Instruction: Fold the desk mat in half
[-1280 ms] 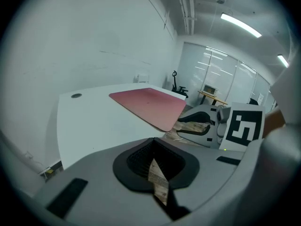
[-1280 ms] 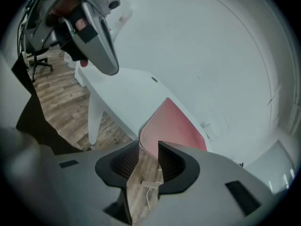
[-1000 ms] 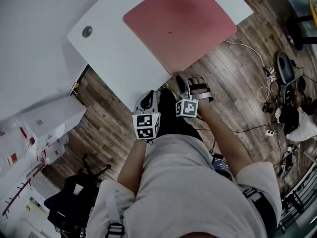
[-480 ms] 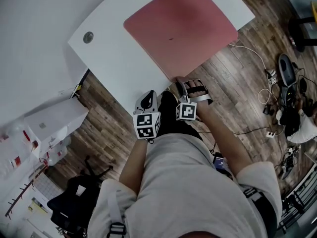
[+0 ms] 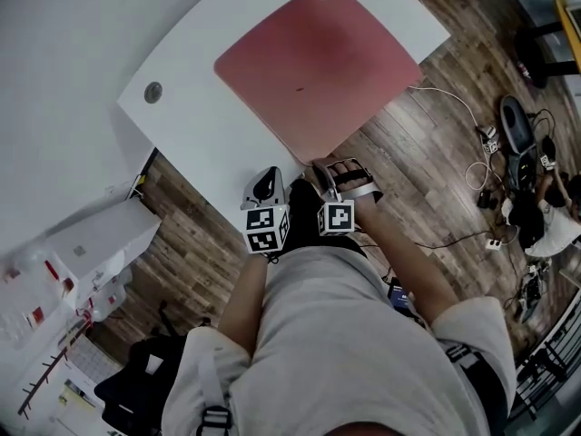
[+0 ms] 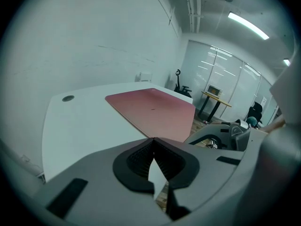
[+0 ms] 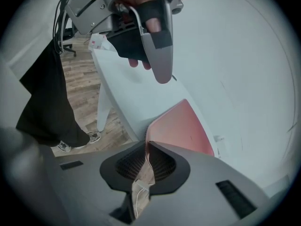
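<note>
Barely shifted: right gripper (image 5: 320, 164) is pinching desk mat's (image 5: 313, 62) corner at white table's (image 5: 191, 71) near edge; left gripper (image 5: 271, 174), jaws together, is hovering above wood floor (image 5: 191, 234).

White table (image 5: 195, 121), round grommet (image 5: 153, 91), wood floor (image 5: 427, 153), tangled cables (image 5: 508, 157), white box (image 5: 100, 230)
</note>
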`<state>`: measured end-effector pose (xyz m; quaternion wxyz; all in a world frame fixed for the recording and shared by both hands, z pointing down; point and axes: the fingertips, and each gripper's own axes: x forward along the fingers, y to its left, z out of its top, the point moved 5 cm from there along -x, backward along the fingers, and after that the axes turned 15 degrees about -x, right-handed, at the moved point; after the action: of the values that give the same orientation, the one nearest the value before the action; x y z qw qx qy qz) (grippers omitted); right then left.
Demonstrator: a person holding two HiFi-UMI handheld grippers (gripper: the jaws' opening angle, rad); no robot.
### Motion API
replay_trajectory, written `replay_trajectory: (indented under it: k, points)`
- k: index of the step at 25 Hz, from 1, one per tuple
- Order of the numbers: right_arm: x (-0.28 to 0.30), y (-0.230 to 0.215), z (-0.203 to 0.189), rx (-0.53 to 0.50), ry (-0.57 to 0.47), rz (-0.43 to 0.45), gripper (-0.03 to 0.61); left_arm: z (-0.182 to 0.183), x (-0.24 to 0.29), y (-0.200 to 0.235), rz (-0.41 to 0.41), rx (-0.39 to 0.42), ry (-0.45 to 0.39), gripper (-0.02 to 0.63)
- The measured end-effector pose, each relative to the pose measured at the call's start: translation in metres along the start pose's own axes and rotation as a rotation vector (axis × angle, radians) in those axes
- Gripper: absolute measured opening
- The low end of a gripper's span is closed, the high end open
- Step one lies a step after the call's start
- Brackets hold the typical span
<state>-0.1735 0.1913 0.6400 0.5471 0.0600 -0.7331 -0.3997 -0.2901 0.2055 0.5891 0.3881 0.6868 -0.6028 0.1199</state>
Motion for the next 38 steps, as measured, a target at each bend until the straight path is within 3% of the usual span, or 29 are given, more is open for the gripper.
replay_trajectory:
  k: [4,11,23,28,33,38]
  points:
    - [-0.002,-0.009,-0.001,0.051,-0.041,0.002,0.052,0.007,0.008,-0.003,-0.012,0.003,0.001,0.012]
    - [-0.002,-0.022,-0.008,0.232,-0.097,0.047,0.049,0.018,0.018,-0.004,-0.017,0.001,0.006,0.012]
    - [-0.004,-0.047,-0.027,0.758,-0.159,0.129,0.049,0.038,0.034,-0.003,-0.052,0.010,0.022,0.012]
    - [-0.005,-0.050,-0.034,0.930,-0.171,0.141,0.048,0.039,0.038,-0.007,-0.080,0.022,0.038,0.012]
    - [-0.007,-0.057,-0.043,1.002,-0.158,0.137,0.048,0.039,0.043,-0.011,-0.108,0.008,0.050,0.012]
    - [-0.009,-0.065,-0.047,0.987,-0.134,0.134,0.048,0.040,0.044,-0.012,-0.130,-0.013,0.046,0.012]
